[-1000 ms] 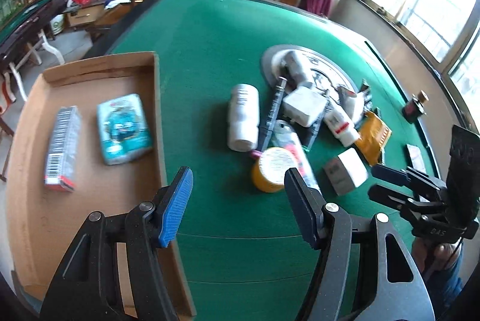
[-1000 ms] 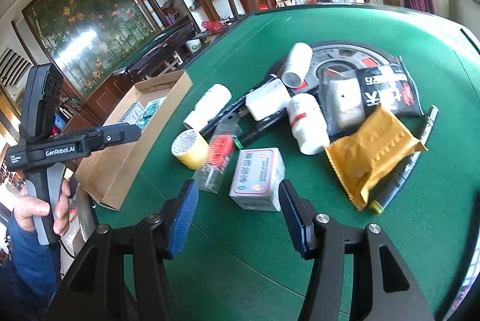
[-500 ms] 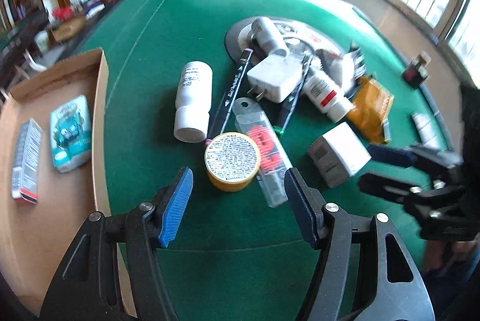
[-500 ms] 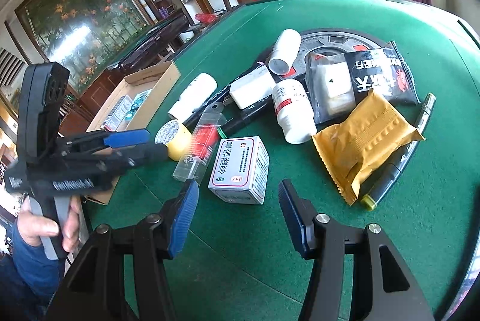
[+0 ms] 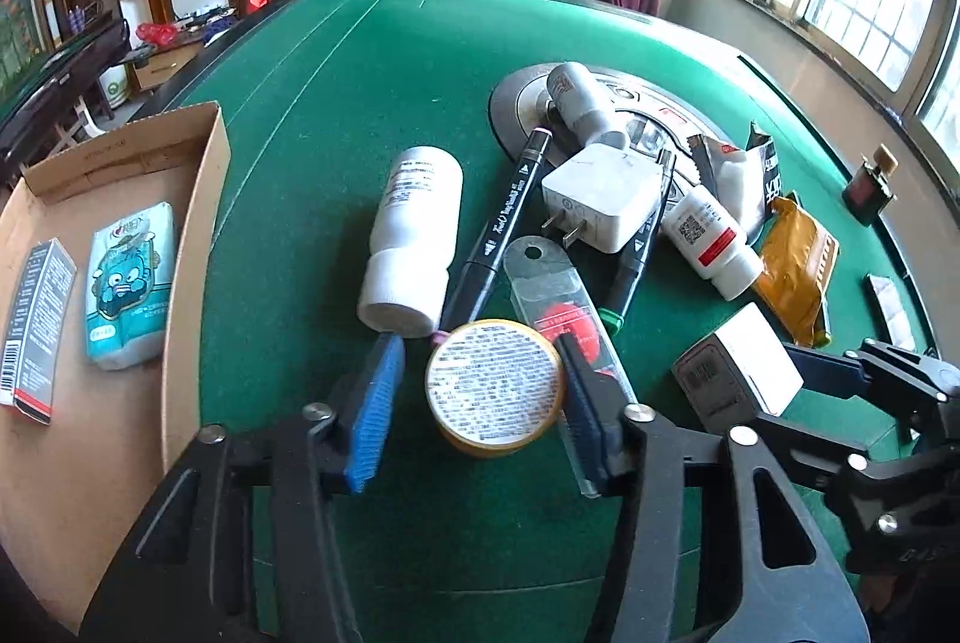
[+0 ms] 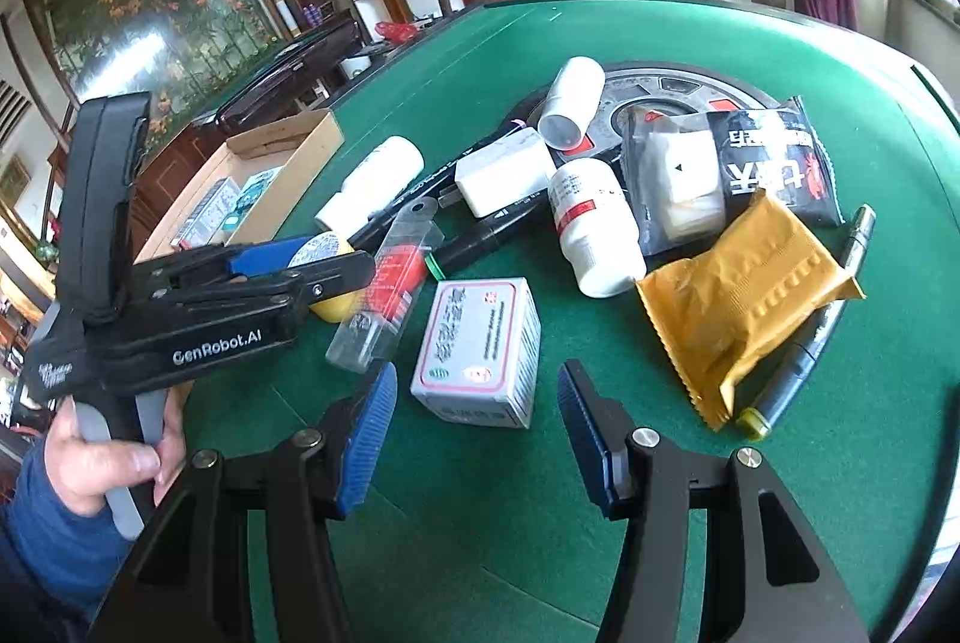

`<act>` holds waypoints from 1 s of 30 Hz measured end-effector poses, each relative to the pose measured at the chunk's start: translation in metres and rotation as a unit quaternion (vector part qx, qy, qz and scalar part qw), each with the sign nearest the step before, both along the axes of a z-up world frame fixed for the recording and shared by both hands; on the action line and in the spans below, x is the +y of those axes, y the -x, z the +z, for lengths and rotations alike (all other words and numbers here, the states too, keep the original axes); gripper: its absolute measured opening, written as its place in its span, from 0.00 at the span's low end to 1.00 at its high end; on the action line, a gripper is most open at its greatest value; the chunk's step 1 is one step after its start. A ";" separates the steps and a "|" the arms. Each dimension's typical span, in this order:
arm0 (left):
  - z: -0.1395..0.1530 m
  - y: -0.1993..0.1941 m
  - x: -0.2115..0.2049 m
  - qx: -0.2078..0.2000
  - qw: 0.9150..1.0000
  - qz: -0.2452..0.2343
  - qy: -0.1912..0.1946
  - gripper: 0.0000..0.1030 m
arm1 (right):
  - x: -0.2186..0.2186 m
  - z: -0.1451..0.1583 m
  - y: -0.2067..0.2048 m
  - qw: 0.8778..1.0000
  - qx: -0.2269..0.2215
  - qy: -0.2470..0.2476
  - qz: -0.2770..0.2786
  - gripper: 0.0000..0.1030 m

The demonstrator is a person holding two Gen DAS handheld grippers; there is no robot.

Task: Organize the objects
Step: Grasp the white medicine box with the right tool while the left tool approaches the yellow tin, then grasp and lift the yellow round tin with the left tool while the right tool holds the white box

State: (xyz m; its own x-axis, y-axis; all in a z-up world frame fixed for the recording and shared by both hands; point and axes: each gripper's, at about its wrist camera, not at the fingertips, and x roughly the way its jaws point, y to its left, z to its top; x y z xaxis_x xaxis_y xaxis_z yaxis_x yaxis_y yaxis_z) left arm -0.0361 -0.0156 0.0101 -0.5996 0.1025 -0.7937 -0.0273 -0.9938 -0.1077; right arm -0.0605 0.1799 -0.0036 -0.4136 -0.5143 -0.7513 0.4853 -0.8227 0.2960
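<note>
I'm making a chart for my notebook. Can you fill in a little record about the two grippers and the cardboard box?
left gripper: open, jaws around the yellow tin, just been closing, blue pad not touching yet
right gripper: open, over the white carton
cardboard box: holds a tissue pack and a slim pack
loose on table: bottle, charger

Both wrist views look steeply down, close, sharing the cluttered green table (image 5: 360, 60).
</note>
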 end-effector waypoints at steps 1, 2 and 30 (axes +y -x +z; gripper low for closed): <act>0.001 -0.001 0.001 0.003 1.000 0.001 -0.001 0.44 | -0.002 -0.002 0.001 1.000 -0.001 -0.004 -0.004 0.54; 0.001 -0.001 0.002 0.004 1.000 0.001 -0.002 0.43 | -0.002 -0.003 0.002 1.000 0.000 -0.007 -0.006 0.54; 0.029 -0.021 -0.003 0.035 0.999 0.000 -0.006 0.39 | 0.011 0.013 -0.014 0.999 0.029 0.012 -0.018 0.32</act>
